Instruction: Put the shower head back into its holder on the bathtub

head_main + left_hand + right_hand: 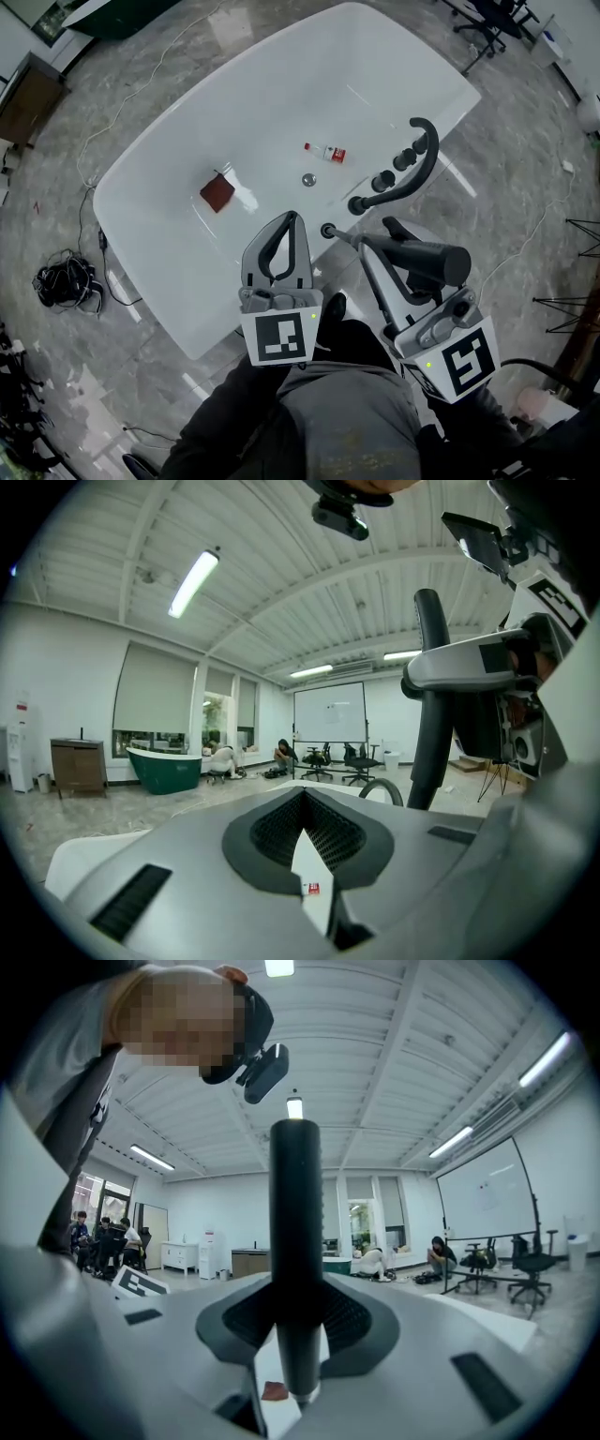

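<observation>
My right gripper is shut on the black shower head, which it holds just outside the near rim of the white bathtub. In the right gripper view the dark handle stands upright, clamped between the jaws. The small black holder sits on the tub rim, just left of the shower head's metal end. My left gripper hovers over the same rim beside the holder, shut with nothing in it. From the left gripper view, the shower head rises at the right.
A curved black faucet and two knobs stand on the rim beyond the holder. In the tub lie a red-brown square, a small bottle and the drain. Cables lie on the floor at left.
</observation>
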`<state>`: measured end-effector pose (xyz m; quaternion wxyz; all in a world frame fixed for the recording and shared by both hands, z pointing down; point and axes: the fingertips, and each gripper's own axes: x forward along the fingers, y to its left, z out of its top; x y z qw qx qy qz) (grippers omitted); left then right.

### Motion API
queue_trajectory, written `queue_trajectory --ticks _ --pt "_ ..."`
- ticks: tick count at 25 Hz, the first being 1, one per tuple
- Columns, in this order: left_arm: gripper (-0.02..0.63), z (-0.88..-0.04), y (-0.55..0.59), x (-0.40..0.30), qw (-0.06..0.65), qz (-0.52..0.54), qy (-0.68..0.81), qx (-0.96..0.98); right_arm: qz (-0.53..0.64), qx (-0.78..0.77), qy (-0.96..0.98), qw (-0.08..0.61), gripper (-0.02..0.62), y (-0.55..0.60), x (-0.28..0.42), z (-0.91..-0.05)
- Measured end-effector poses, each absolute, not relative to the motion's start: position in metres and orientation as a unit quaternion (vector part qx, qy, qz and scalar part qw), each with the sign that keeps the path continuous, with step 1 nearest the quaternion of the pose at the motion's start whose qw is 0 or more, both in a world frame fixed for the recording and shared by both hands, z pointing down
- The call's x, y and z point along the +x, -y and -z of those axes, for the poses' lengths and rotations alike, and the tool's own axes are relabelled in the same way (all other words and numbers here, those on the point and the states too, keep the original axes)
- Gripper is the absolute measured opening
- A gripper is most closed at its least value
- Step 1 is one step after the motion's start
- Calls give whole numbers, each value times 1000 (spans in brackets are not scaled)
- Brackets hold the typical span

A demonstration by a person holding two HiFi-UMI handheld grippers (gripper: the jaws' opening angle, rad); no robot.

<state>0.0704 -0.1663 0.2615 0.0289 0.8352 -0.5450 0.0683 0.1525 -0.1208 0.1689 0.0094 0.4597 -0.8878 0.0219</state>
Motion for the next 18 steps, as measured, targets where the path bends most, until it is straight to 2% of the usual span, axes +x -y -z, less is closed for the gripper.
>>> queue_trajectory --ticks 18 --pt "2 -287 159 61 32 -50 557 829 -15 453 891 15 127 119 141 -203"
